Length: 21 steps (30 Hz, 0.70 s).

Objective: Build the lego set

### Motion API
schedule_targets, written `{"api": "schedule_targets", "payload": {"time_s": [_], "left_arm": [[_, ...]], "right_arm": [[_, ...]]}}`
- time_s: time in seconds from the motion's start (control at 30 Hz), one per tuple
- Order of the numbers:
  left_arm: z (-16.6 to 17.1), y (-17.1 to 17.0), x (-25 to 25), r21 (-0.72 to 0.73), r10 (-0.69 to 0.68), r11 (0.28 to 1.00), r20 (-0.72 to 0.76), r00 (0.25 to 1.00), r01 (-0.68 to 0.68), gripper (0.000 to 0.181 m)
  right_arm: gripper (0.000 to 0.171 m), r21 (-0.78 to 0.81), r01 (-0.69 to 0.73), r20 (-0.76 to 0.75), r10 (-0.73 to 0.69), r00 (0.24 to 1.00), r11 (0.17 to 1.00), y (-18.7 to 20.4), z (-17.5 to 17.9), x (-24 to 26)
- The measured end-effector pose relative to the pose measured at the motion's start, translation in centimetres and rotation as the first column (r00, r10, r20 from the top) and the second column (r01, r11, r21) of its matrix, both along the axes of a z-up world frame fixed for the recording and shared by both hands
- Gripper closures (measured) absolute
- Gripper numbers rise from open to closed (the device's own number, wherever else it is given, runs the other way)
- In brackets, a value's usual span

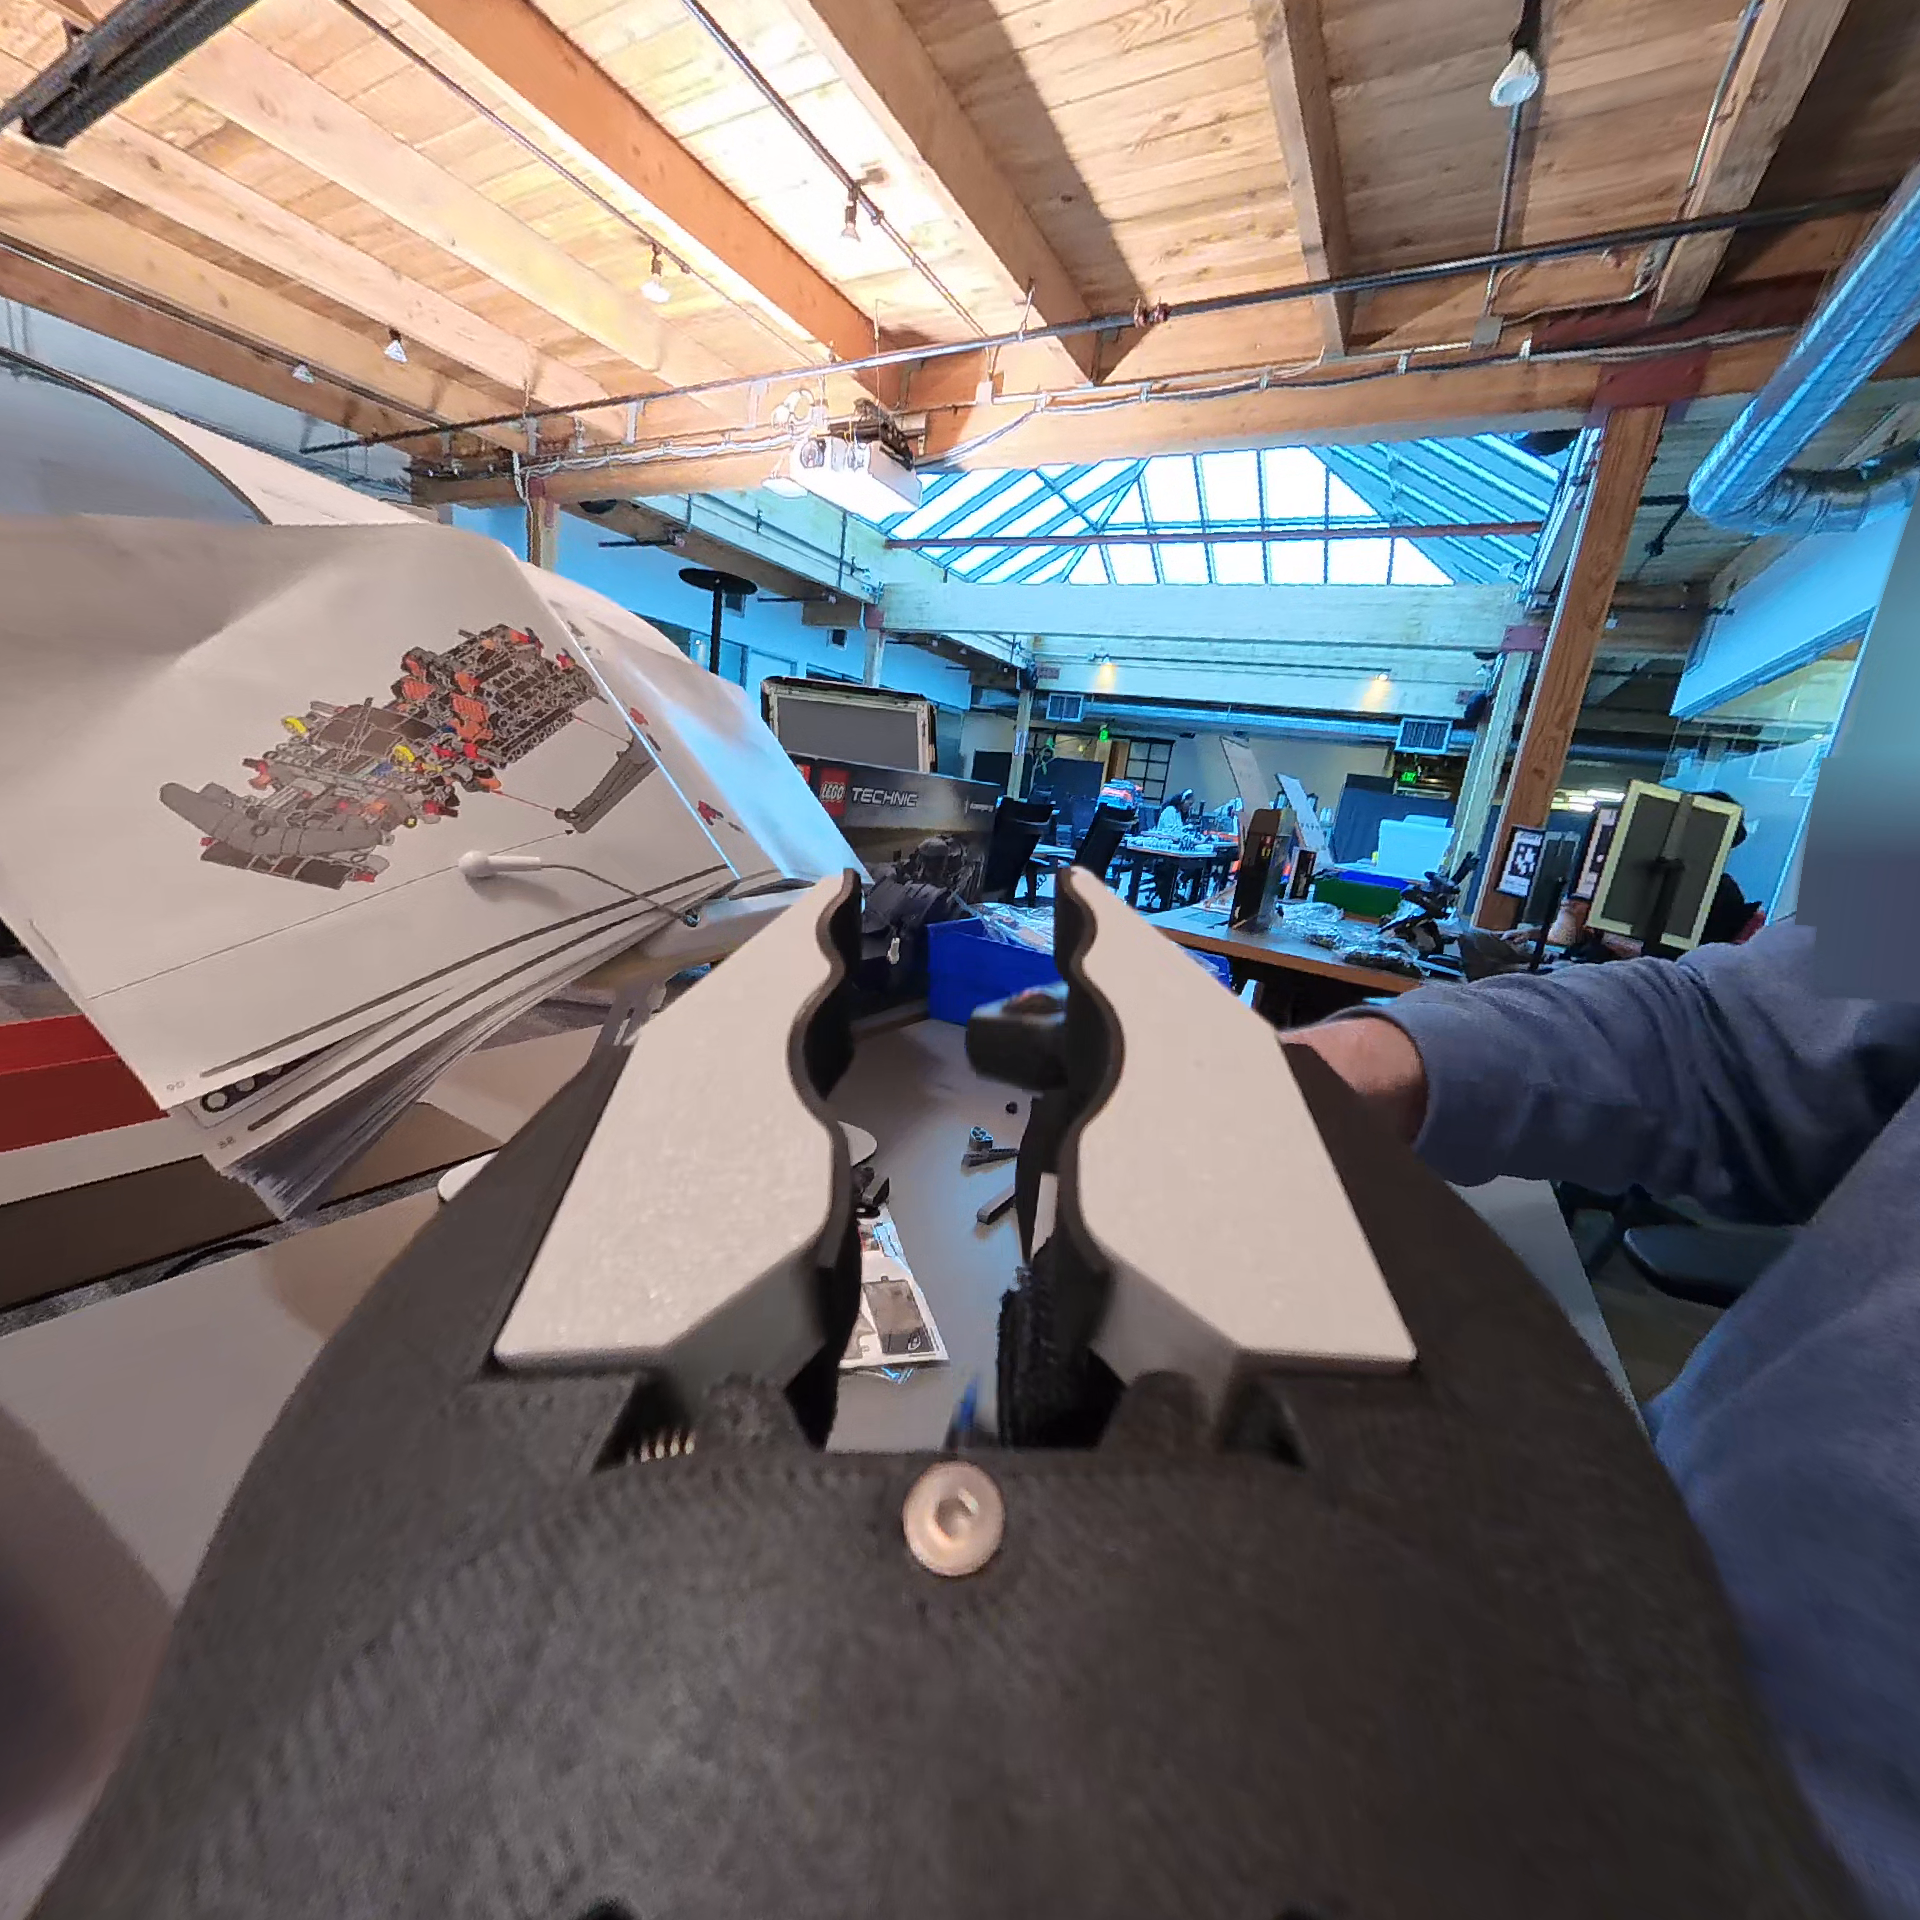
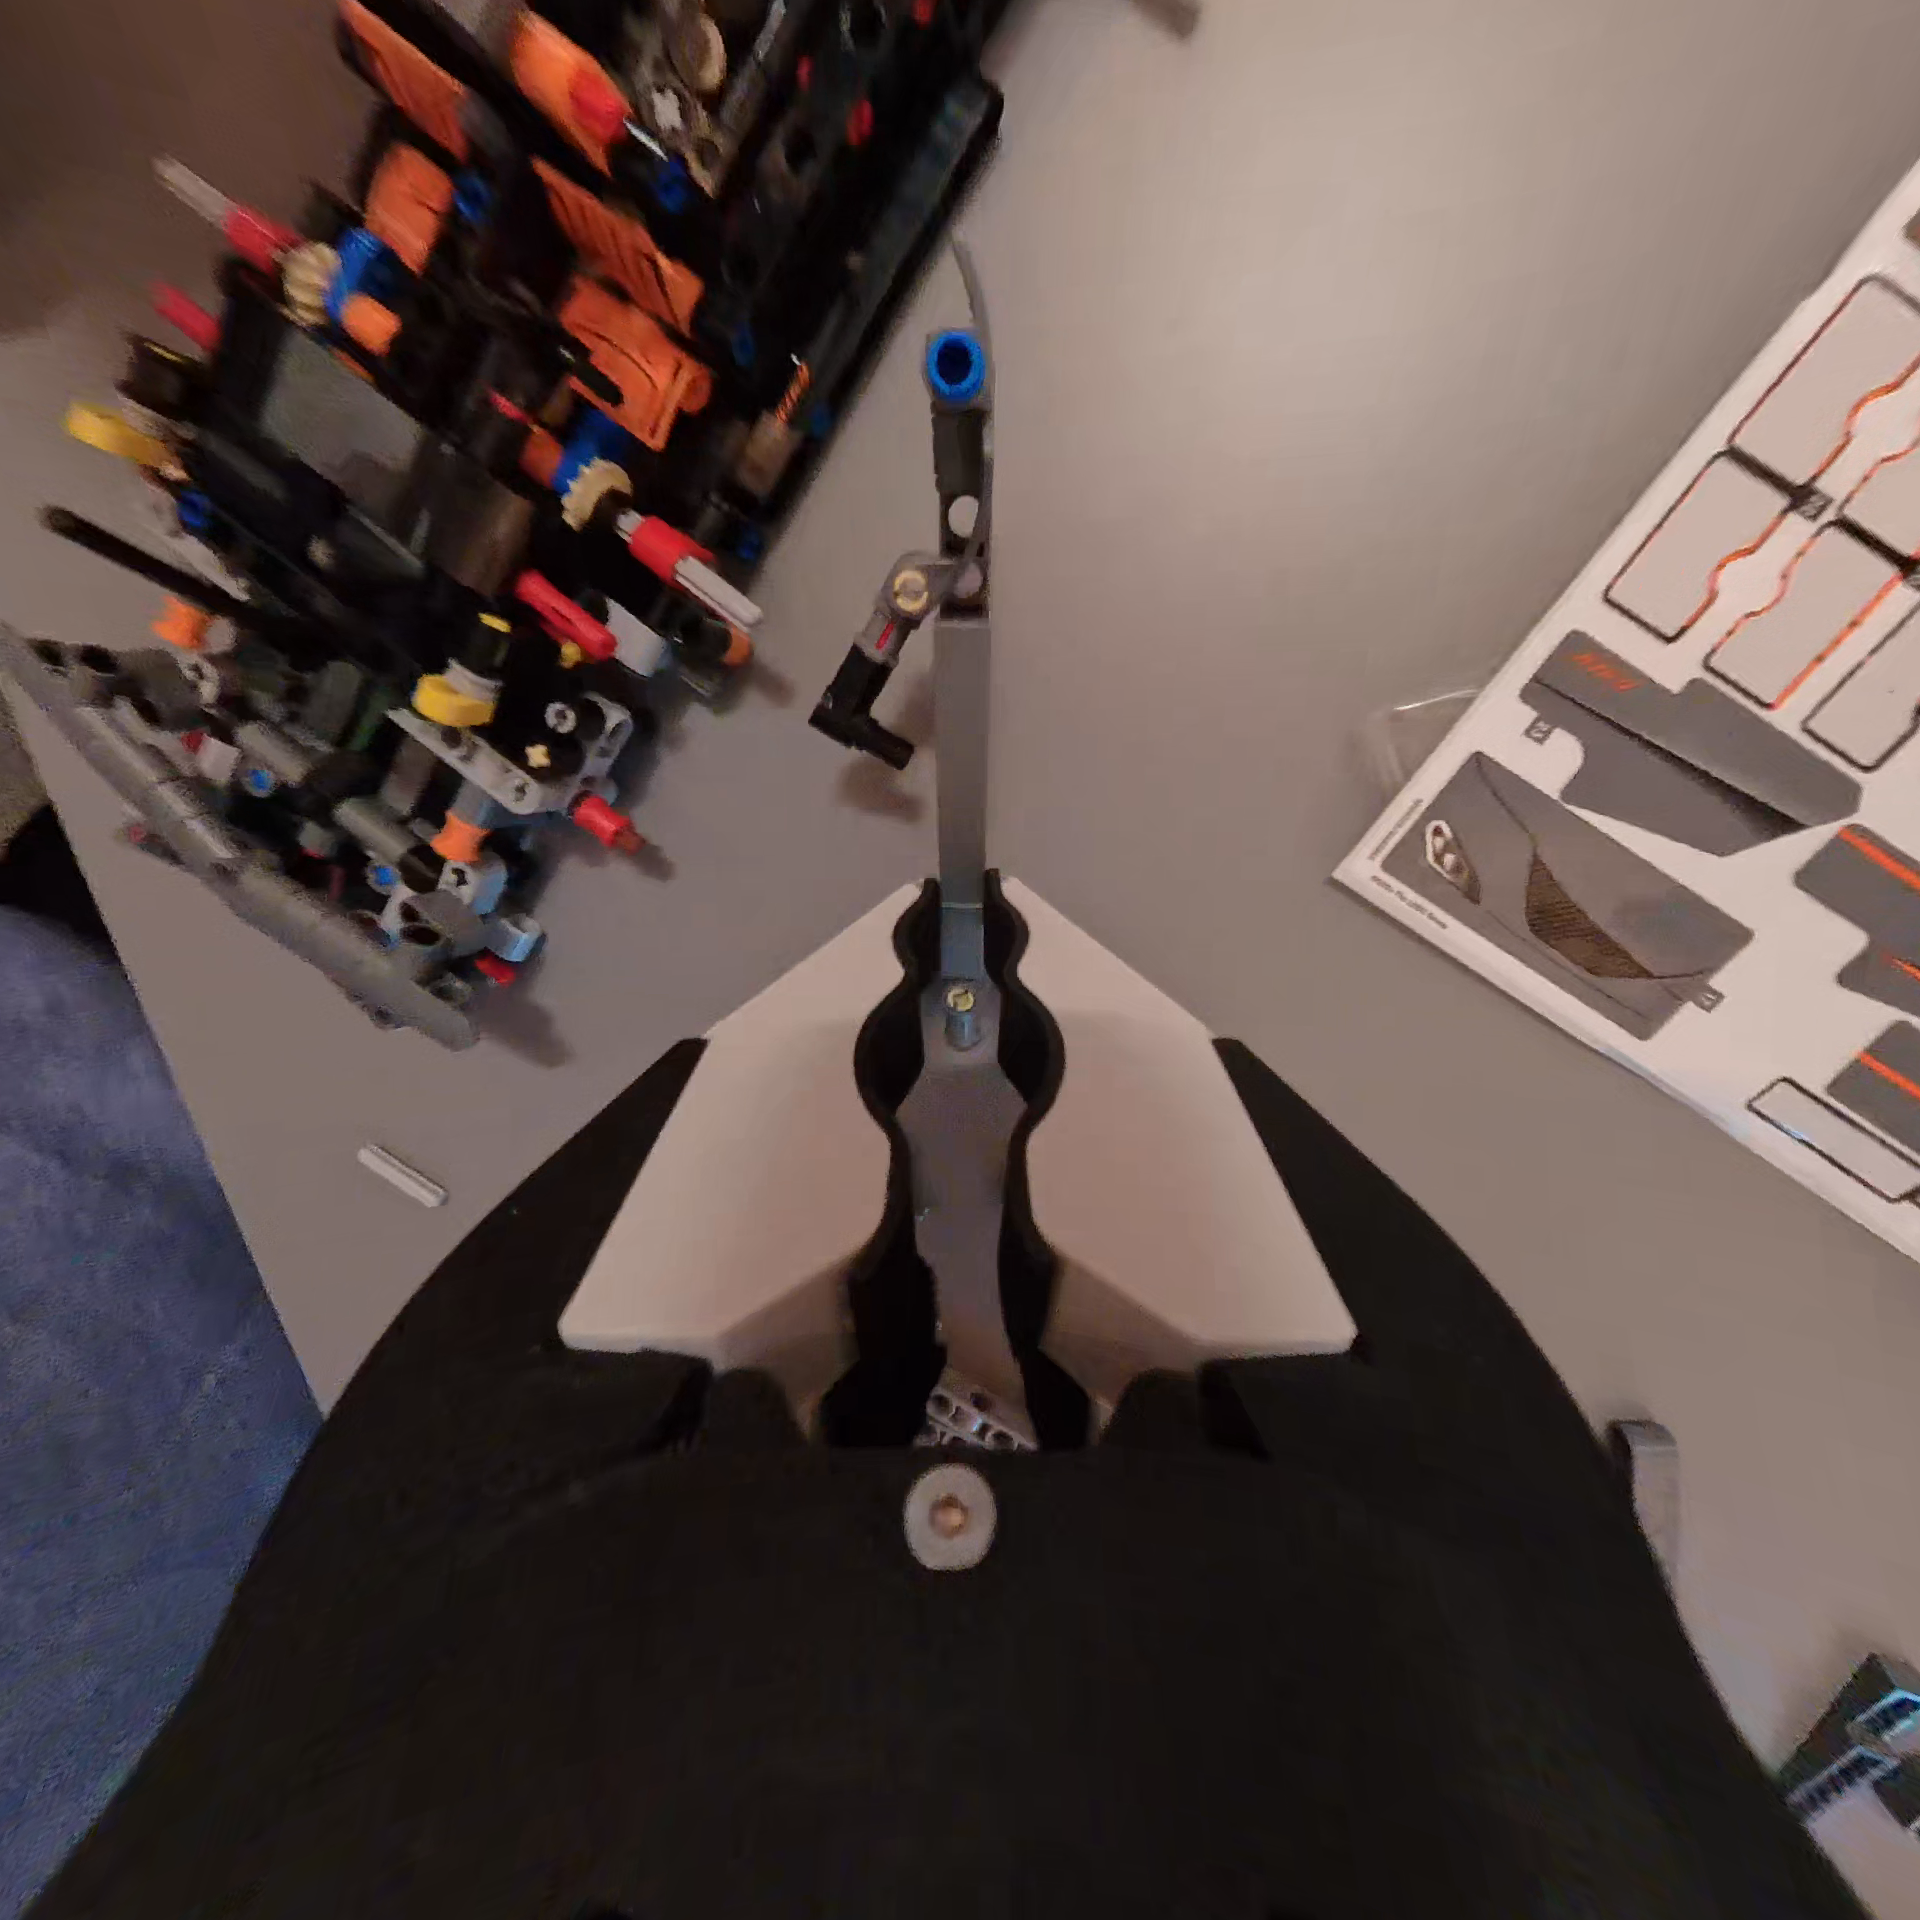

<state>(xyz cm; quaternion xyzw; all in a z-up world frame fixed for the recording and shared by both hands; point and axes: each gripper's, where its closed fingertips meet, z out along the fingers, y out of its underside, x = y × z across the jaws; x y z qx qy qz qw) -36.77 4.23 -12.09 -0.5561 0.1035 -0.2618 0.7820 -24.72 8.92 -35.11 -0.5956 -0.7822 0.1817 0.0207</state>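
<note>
My right gripper (image 2: 961, 888) is shut on a long grey Lego arm (image 2: 961, 727) and holds it above the grey table (image 2: 1247, 416). The arm points away from me, with a blue pin (image 2: 954, 364) at its far end and a black angled connector (image 2: 868, 686) hanging off its left side. The large black, orange and grey Technic model (image 2: 468, 468) lies to the left of it, apart. My left gripper (image 1: 956, 894) is open and raised, pointing out over the room. A small black piece (image 1: 1013, 1034) sits against the inner side of its right finger.
A sticker sheet (image 2: 1662, 727) lies right of the arm. A short grey axle (image 2: 402, 1176) and loose grey parts (image 2: 1647, 1486) lie near me. The open instruction booklet (image 1: 343, 790), a Lego box (image 1: 883, 795), a blue bin (image 1: 987, 966) and a person's blue sleeve (image 1: 1610, 1060) surround the left gripper.
</note>
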Motion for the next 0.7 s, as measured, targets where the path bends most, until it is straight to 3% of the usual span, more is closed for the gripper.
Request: {"api": "schedule_targets", "payload": {"time_s": [0.03, 0.33, 0.5, 0.6, 0.7], "left_arm": [[0.0, 0.0, 0.0, -0.001, 0.000, 1.000, -0.003, 1.000, 0.000, 0.147], [-0.7, 0.2, -0.1, -0.039, 0.002, 0.999, -0.013, 1.000, -0.003, 0.147], [-3.0, 1.6, 2.9, -0.204, -0.022, 0.979, -0.230, 0.973, -0.026, 0.147], [-6.0, 2.4, 6.3, -0.329, -0.118, 0.944, -0.436, 0.892, -0.036, 0.157], [-10.4, 2.9, 9.2, -0.475, -0.270, 0.876, -0.625, 0.732, -0.081, 0.164]], "right_arm": [[0.166, 0.018, -0.003, 0.012, 0.002, 1.000, 1.000, 0.0, -0.3, -0.1], [0.164, 0.103, -0.065, 0.064, 0.058, 0.996, 0.993, 0.0, 0.1, -0.6], [0.165, 0.106, -0.077, 0.036, 0.074, 0.997, 0.991, 0.4, 0.1, -1.0], [0.166, 0.073, -0.033, 0.003, 0.033, 0.999, 0.997, 1.1, 0.3, -1.5], [0.166, 0.039, -0.015, 0.004, 0.015, 1.000, 0.999, 2.0, 0.1, -1.6]]}}
